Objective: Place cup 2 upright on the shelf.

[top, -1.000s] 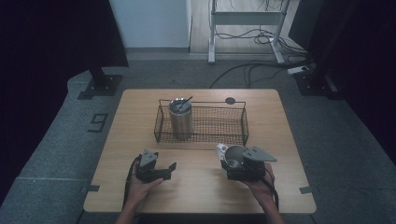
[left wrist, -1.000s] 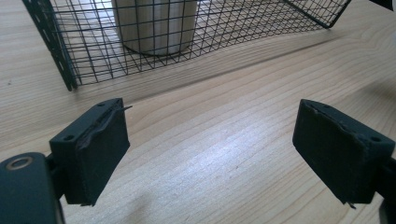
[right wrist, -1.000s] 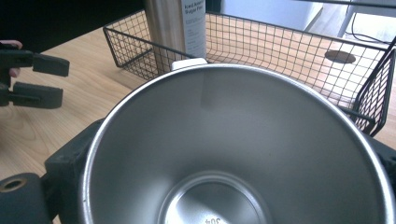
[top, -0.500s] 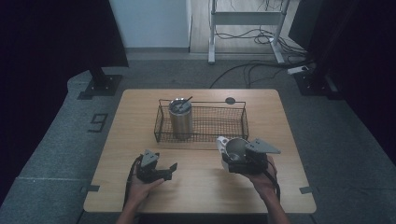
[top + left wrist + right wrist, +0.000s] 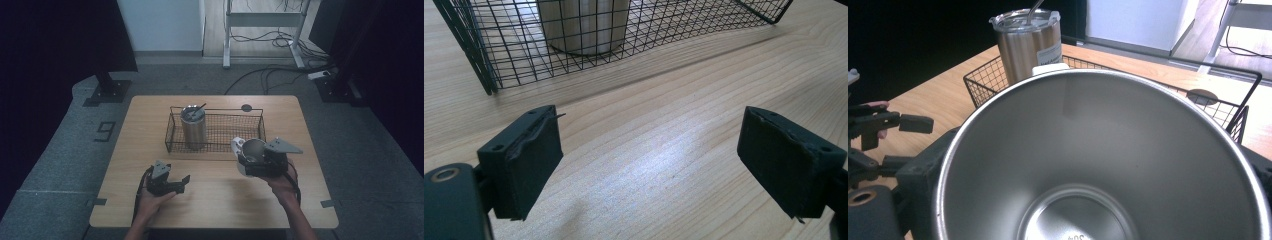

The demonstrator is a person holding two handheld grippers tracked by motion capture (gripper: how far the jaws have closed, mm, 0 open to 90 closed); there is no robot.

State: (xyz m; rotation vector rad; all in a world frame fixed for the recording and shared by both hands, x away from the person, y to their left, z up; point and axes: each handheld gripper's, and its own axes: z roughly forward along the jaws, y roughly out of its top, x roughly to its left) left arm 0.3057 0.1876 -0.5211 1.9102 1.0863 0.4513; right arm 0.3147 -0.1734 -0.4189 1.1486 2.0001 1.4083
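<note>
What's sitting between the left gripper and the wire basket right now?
Nothing: the left gripper view shows bare wooden table between the left gripper and the wire basket. The high view agrees.

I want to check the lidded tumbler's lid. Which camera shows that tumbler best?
The right gripper view: the lidded tumbler shows with lid, straw and label. The high view has it small in the wire basket; the left gripper view shows just its base through mesh.
</note>
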